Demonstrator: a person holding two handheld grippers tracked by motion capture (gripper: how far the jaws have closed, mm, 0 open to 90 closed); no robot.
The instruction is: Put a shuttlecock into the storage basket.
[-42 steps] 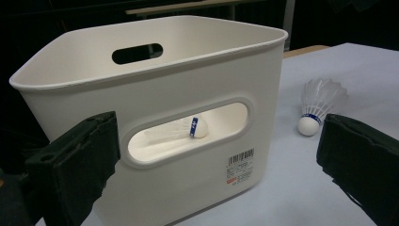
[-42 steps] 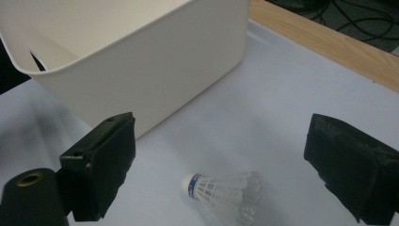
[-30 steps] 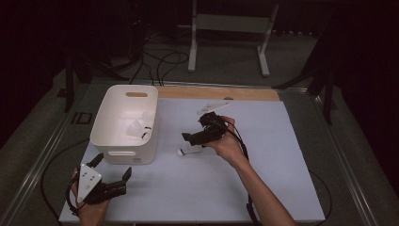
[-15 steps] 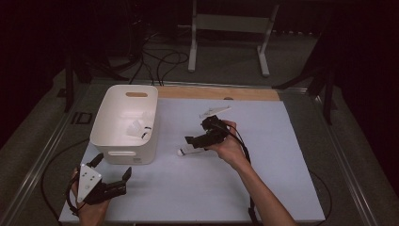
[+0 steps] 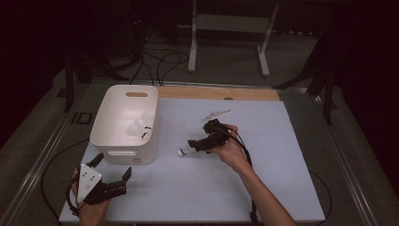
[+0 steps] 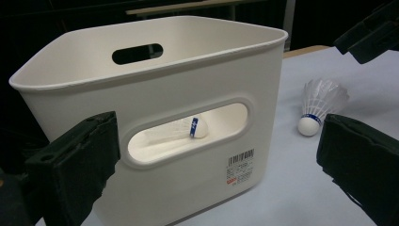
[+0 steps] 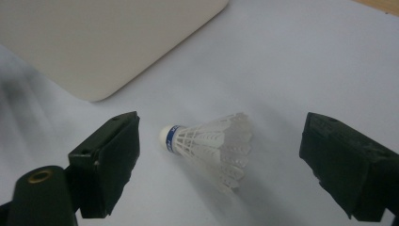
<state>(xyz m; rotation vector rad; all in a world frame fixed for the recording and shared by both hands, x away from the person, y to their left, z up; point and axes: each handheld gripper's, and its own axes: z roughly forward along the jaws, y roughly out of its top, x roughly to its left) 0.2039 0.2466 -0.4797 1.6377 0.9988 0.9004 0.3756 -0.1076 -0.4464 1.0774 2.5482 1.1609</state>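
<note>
Lying on its side on the white table top (image 5: 263, 188), just to the right of the white bin (image 5: 123, 123), the shuttlecock (image 7: 209, 141) sits between the wide-spread jaws of the right gripper (image 7: 219, 162), touched by neither. It is likely to weigh next to nothing and skitter off at a nudge; the feather skirt looks springy and easily crushed, while the round cork head with its blue band is the firm part (the safer place to pinch, or the stiff neck just behind it). A gentle squeeze across that end should hold it without bending the feathers. The left gripper (image 5: 110, 181), also spread wide and holding nothing, rests low at the near left corner of the table, facing the bin's handle slot, through which another shuttlecock (image 6: 174, 132) shows inside. Compared with a second ago, the right gripper has come nearer and lower over the loose shuttlecock, and the left one has stayed put. A white strip-like object (image 5: 216, 114) lies farther back.
</note>
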